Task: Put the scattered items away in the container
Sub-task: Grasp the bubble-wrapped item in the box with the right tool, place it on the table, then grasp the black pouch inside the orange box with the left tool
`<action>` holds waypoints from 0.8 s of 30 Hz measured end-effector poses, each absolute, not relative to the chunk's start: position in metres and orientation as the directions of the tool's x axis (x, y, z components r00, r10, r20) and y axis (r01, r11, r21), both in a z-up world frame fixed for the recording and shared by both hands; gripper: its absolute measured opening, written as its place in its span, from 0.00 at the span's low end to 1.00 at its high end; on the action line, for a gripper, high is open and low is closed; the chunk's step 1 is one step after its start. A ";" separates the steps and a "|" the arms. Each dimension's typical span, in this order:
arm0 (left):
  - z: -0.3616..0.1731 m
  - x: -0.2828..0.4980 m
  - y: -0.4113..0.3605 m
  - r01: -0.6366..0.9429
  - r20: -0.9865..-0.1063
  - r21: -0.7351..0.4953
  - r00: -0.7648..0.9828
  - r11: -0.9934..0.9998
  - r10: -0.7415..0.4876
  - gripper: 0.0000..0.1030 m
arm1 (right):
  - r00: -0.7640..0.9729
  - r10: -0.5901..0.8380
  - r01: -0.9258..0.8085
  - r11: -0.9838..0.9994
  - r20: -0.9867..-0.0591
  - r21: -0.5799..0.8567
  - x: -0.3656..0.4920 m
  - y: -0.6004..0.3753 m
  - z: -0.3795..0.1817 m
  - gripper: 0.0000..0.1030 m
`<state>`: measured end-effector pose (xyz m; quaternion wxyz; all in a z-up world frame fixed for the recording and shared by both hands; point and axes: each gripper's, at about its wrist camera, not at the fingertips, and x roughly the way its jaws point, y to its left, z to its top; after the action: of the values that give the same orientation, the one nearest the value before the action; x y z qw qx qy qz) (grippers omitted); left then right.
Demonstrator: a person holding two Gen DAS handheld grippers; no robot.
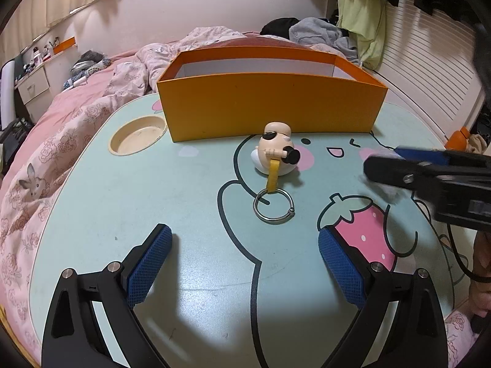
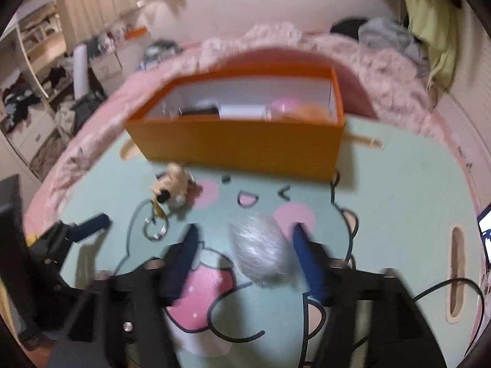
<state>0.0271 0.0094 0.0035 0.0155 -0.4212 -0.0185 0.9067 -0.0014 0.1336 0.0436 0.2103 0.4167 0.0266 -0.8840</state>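
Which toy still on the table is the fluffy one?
The grey-white pompom, lying between the right hand-held gripper's open fingers. The other toy, the doll keychain by the orange box, is smooth with a metal ring.

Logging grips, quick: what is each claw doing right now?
Left claw: open, holding nothing.
Right claw: open, a grey pompom between its fingers, not pinched.

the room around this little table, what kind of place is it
Most likely a bedroom. The cartoon-printed lap table sits on a bed with a pink floral duvet, clothes lie piled at the far end, and shelves with drawers line the wall.
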 end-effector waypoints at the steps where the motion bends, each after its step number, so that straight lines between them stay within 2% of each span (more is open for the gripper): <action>1: 0.003 0.027 0.009 -0.012 -0.763 -0.047 -0.645 -0.999 0.044 0.93 | -0.588 -0.341 0.396 -0.912 -0.734 0.107 0.005 0.134 0.046 0.80; 3: 0.003 0.027 0.009 -0.013 -0.763 -0.047 -0.645 -0.999 0.044 0.93 | -0.613 -0.321 0.399 -0.915 -0.722 0.068 0.016 0.134 0.047 0.84; 8: 0.004 0.027 0.009 -0.013 -0.763 -0.047 -0.645 -0.999 0.044 0.93 | -0.605 -0.257 0.370 -0.929 -0.754 0.020 0.032 0.141 0.035 0.84; 12: 0.004 0.027 0.009 -0.013 -0.763 -0.046 -0.645 -0.999 0.043 0.93 | -0.638 -0.199 0.323 -0.946 -0.744 -0.023 0.040 0.144 0.032 0.85; 18: 0.008 0.023 0.006 -0.033 -0.784 -0.054 -0.618 -0.998 0.063 0.93 | -0.588 -0.179 0.301 -0.954 -0.789 -0.008 0.033 0.144 0.015 0.85; 21: 0.032 0.027 -0.004 -0.028 -0.723 -0.102 -0.684 -0.994 0.093 0.93 | -0.593 -0.193 0.294 -0.956 -0.782 0.013 0.035 0.147 0.014 0.86; 24: 0.072 0.017 -0.009 -0.042 -0.659 -0.073 -0.748 -0.996 0.079 0.92 | -0.593 -0.201 0.293 -0.956 -0.780 0.023 0.035 0.149 0.014 0.86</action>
<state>0.0170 -0.0091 0.0719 0.0323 -0.3535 -0.0267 0.9345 0.0346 0.1490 0.0137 0.1385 0.4293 0.0539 -0.8909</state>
